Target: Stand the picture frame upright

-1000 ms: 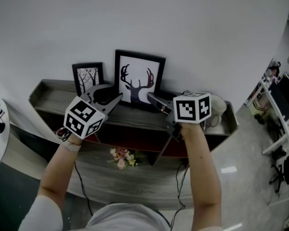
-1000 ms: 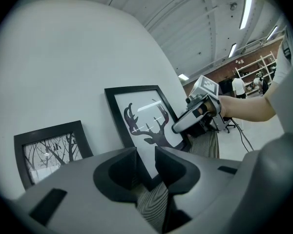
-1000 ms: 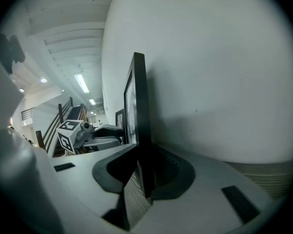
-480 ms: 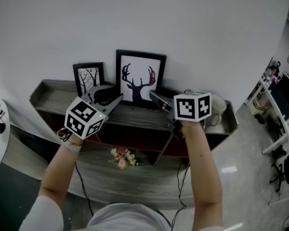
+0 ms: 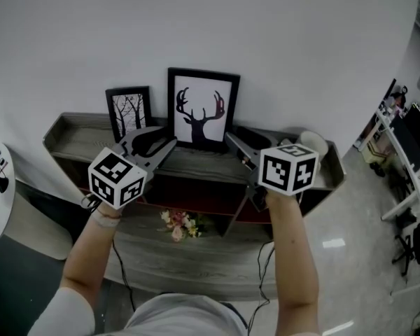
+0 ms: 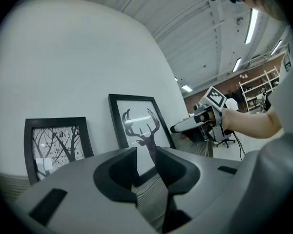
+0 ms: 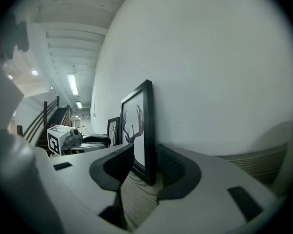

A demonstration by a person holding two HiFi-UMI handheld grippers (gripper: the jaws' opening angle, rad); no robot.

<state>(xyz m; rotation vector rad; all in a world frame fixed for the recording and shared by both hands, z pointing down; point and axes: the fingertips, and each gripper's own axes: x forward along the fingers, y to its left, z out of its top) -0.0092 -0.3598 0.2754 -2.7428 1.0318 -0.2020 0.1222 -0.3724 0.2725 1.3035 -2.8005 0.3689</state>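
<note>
Small tree print [image 5: 128,110] on grey shelf [image 5: 73,136], flowers [image 5: 176,226] below

Both arms were stretched away from the body, the left forearm [image 5: 91,247] at the left and the right forearm [image 5: 290,250] at the right, well apart. The left gripper [image 5: 166,135] was pointed level toward the far side, its jaws parted by a narrow gap with nothing between them. The right gripper [image 5: 231,133] was pointed the same way. Its jaws had just been opening and stood wide, with the right edge of the picture frame [image 7: 145,126] between them. Whether the far pad touched that edge could not be told.
</note>
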